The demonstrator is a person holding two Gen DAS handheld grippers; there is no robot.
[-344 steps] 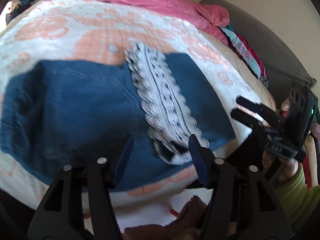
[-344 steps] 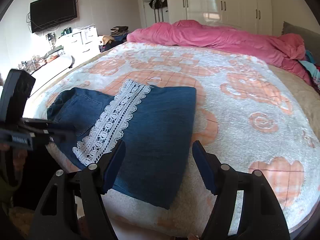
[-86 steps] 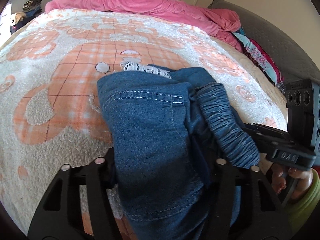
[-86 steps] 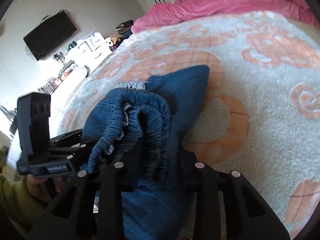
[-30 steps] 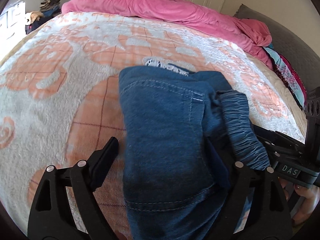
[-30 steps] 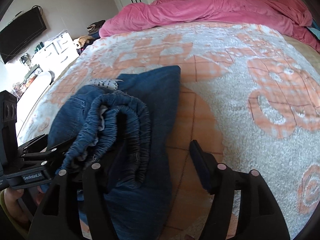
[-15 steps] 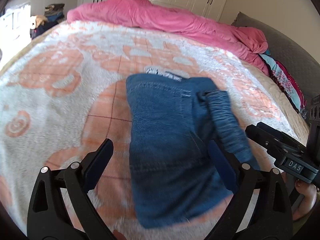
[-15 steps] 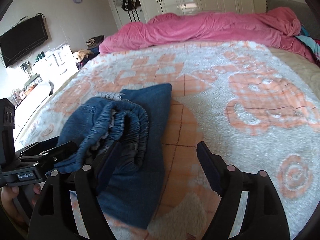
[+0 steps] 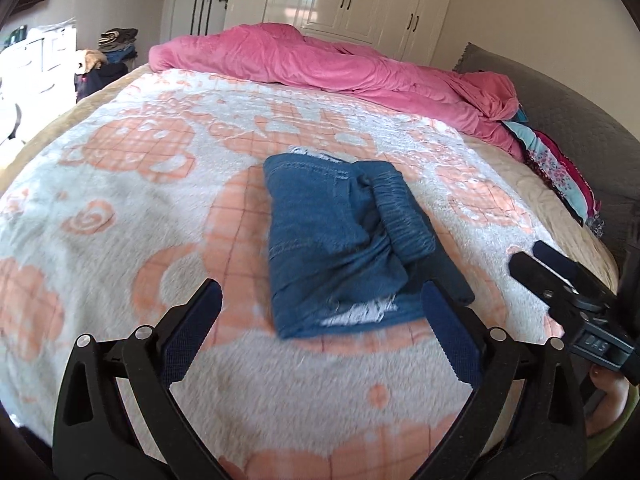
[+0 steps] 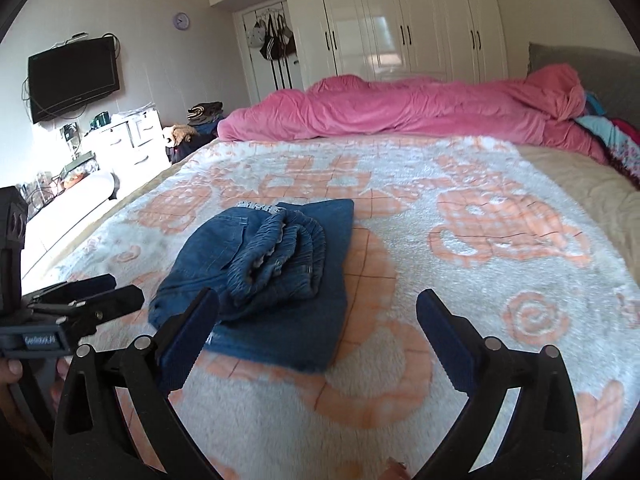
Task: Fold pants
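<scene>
Denim pants (image 9: 340,240) lie folded in a compact bundle (elastic waistband on top) on the peach-and-white fleece blanket (image 9: 120,208) covering the bed. Left gripper (image 9: 320,312) and right gripper (image 10: 316,320) are both opening, fingers released, nothing between them.

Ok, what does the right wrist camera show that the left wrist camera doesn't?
Only the right wrist view shows the wall-mounted TV and the purple clock. Only the left wrist view shows white lace at the near edge of the folded pants. Both show the pants on the patterned blanket, the pink duvet, and both grippers' jaws opening, nothing between them.
</scene>
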